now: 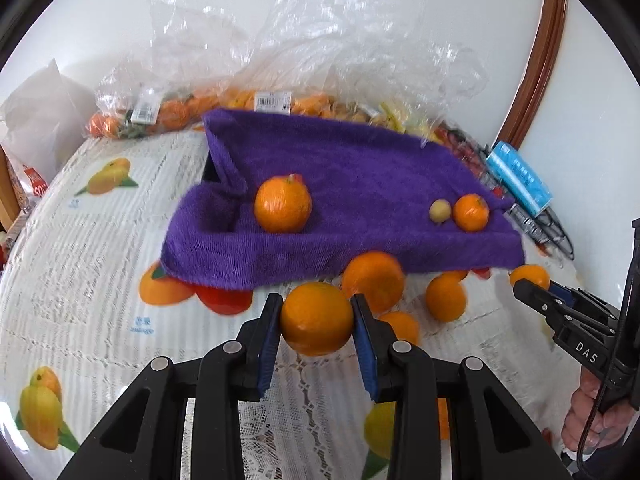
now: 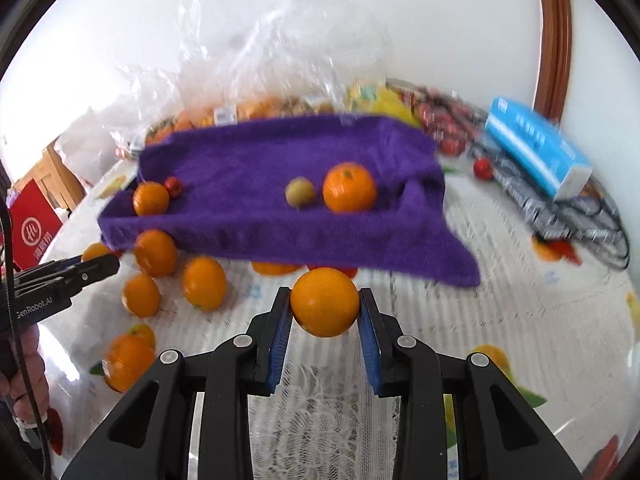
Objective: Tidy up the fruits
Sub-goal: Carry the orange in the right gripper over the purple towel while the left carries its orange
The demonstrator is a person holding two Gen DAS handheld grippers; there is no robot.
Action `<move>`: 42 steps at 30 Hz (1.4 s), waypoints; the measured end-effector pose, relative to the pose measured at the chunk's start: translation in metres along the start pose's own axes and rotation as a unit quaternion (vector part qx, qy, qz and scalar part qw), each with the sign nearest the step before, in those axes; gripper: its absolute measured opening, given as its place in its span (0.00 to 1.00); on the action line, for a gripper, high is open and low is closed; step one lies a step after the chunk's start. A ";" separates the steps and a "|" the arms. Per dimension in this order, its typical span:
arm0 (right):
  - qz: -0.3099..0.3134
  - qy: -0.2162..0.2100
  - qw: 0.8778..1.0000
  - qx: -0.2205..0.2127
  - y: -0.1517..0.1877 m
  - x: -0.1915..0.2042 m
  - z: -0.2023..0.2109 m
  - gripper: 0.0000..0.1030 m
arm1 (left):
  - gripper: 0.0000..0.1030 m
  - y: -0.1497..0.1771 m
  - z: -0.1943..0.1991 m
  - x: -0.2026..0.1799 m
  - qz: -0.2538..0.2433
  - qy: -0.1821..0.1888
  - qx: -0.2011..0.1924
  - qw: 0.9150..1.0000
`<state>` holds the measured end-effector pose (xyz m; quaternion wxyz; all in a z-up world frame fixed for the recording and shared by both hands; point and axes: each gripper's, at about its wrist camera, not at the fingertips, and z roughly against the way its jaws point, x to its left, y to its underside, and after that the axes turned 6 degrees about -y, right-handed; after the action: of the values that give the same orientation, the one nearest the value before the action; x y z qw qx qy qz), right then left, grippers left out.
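one orange [image 1: 317, 319] sits clamped between blue pads above the tablecloth, another orange [image 2: 325, 302] likewise. on the purple towel-lined tray [image 2: 260, 168] rest two oranges, a small pale yellow-green fruit [image 2: 300, 192] and a small red one. more oranges lie loose just before it.

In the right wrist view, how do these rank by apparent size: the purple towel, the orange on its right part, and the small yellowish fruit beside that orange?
1. Purple fuzzy towel
2. Round orange on the towel's right part
3. Small yellowish round fruit

All lie at similar distance, so the ranking seems reliable.
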<state>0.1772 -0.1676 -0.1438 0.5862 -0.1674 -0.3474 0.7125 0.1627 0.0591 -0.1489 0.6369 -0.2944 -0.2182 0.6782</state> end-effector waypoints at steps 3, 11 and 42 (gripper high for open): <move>0.002 -0.002 1.000 -0.022 -0.016 0.008 0.013 0.32 | 0.32 -0.015 0.017 -0.004 -0.005 0.000 -0.025 1.000; 0.005 -0.017 0.997 -0.075 -0.072 0.023 0.021 0.32 | 0.32 -0.062 0.034 -0.005 0.007 -0.011 -0.070 0.997; -0.016 -0.037 0.997 -0.072 -0.098 0.007 -0.056 0.32 | 0.32 -0.080 -0.041 0.018 0.044 -0.031 -0.070 0.996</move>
<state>0.2818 -0.1369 -0.1144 0.5709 -0.1765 -0.4220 0.6818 0.2490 0.0817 -0.1272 0.5771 -0.3269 -0.2715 0.6974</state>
